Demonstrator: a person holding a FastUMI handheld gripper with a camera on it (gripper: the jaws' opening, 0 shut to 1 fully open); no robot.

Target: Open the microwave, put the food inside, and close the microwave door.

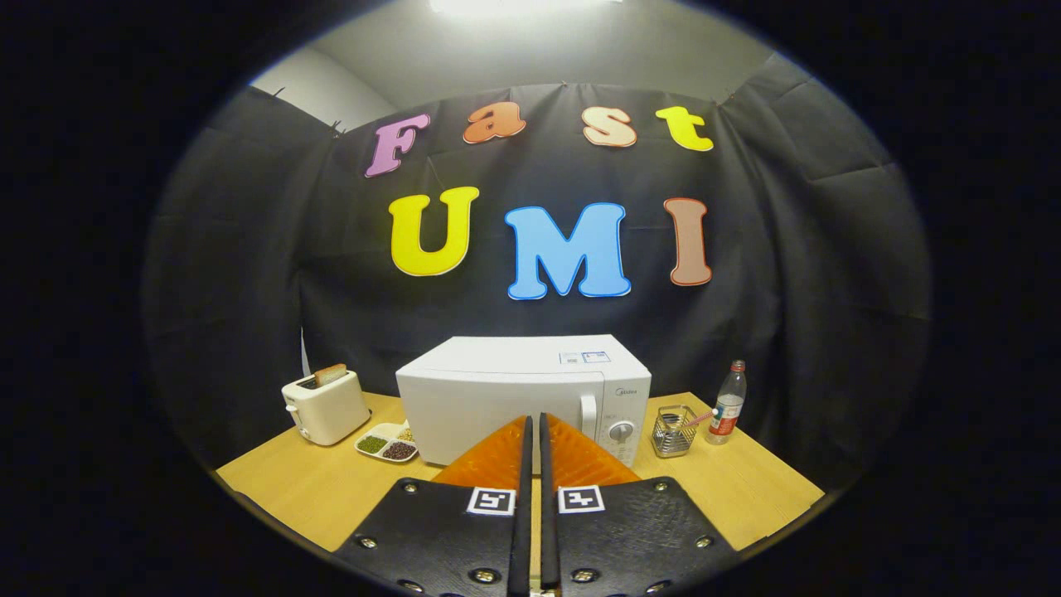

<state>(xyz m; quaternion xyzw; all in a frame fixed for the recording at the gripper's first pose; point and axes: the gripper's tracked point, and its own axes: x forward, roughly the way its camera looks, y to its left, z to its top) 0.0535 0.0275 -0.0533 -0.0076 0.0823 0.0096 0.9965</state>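
The microwave (510, 394) is sitting at the back of the wooden table (315, 489), about midway along its far edge, close against the black cloth wall. It is a white box with its door shut; a white vertical handle (588, 414) is running down the door's right side, and a round dial (620, 430) is showing on the control strip beside it. A small dark brand mark is sitting near the top of that strip, too small to read, and a pale sticker with a blue patch is lying on the top panel toward the right, its print also too small to make out.

Just left of the microwave, a white divided dish (386, 442) is holding green and dark red food in separate compartments, nearly touching the microwave's front left corner. Further left, near the table's left corner, a cream toaster (325, 406) is standing with a slice of toast poking out of its slot. To the right of the microwave, a wire basket (673, 431) is holding something pink-handled, and just beyond it a clear bottle (727, 404) with a red label and red cap is standing upright.

The gripper (535, 427) is hovering before the microwave's door, its orange fingers (497, 456) pressed nearly together with only a thin slit between them, holding nothing. Nothing is lying between the fingertips and the door.
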